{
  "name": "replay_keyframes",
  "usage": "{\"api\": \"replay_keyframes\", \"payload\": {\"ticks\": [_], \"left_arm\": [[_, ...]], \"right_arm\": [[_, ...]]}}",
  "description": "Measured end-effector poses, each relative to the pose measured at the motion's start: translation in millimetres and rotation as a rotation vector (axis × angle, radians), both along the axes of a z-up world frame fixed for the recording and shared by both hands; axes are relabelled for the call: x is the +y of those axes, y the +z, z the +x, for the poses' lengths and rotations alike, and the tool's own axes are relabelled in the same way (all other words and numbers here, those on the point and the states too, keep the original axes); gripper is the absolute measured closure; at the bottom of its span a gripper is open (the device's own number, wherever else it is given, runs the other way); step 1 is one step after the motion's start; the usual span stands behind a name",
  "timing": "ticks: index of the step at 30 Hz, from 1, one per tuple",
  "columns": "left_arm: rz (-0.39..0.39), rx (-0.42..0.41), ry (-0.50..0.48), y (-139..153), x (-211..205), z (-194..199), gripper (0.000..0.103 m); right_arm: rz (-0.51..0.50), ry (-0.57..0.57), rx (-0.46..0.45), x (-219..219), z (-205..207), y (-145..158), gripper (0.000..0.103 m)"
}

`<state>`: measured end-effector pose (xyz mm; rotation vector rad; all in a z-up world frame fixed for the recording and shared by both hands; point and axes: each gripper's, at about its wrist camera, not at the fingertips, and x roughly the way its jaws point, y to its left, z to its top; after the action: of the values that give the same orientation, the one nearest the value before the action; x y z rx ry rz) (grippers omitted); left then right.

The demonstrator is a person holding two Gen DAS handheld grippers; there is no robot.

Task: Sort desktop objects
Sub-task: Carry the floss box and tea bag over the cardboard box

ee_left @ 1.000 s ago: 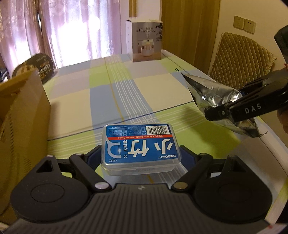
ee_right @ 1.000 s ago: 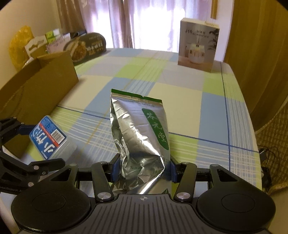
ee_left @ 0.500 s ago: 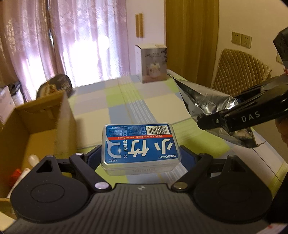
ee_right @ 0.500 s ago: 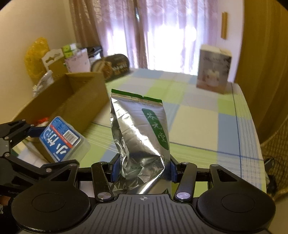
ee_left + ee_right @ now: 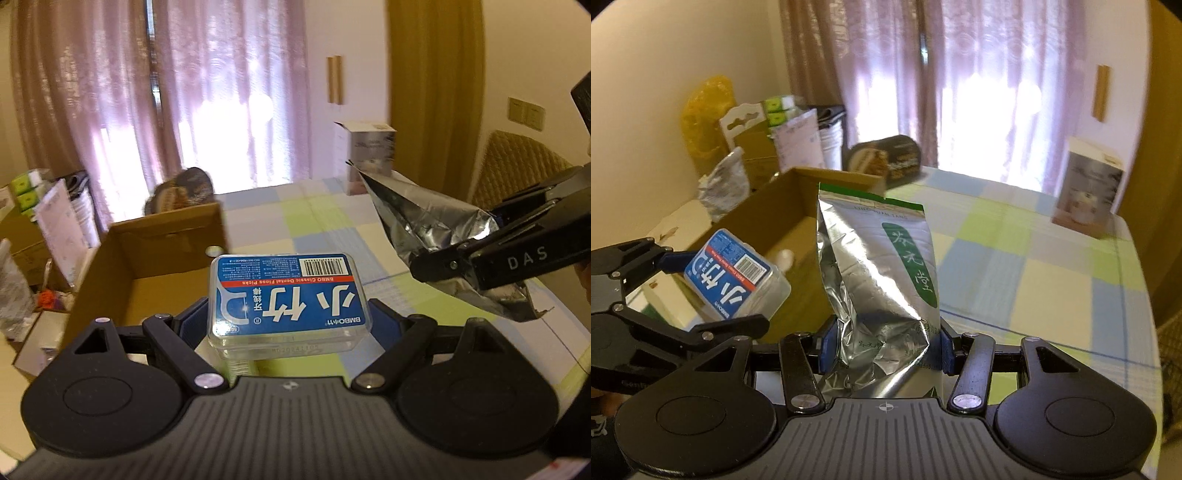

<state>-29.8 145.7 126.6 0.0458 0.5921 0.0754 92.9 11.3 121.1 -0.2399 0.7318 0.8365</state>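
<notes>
**Over the table edge: two held items beside an open carton**

Across the middle and right of both views spreads the table (image 5: 1015,266), covered in a checked cloth of blue, green and cream. At its left edge stands the open cardboard box (image 5: 147,266), filling the left middle of the left wrist view; a small white object lies on its floor, too blurred to identify.

In the centre of the right wrist view, the right gripper (image 5: 882,350) is clamped on the lower part of a silver foil tea bag (image 5: 879,266). The bag's long axis runs up the frame, its sealed green-edged top pointing away from the camera toward the curtains (image 5: 960,74).

In the lower centre of the left wrist view, the left gripper (image 5: 288,325) squeezes a clear dental floss pick box (image 5: 288,295) by its short ends. Its long axis lies across the frame, its blue label facing up and printed upside down to the camera, just right of the carton's near wall.

At the far right corner of the table stands a small product carton (image 5: 1087,195).
</notes>
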Motion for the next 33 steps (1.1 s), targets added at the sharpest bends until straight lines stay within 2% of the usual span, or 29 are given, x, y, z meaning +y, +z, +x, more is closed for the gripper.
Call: {"api": "replay_keyframes", "payload": {"ticks": [14, 33], "left_arm": [[0.031, -0.002, 0.123, 14.0, 91.6, -6.3, 0.017], [0.003, 0.026, 0.183, -13.8, 146.3, 8.4, 0.017]], "right_arm": [[0.066, 0.078, 0.037, 104.5, -4.1, 13.5, 0.054], [0.137, 0.0, 0.16, 168.2, 27.1, -11.8, 0.054]]}}
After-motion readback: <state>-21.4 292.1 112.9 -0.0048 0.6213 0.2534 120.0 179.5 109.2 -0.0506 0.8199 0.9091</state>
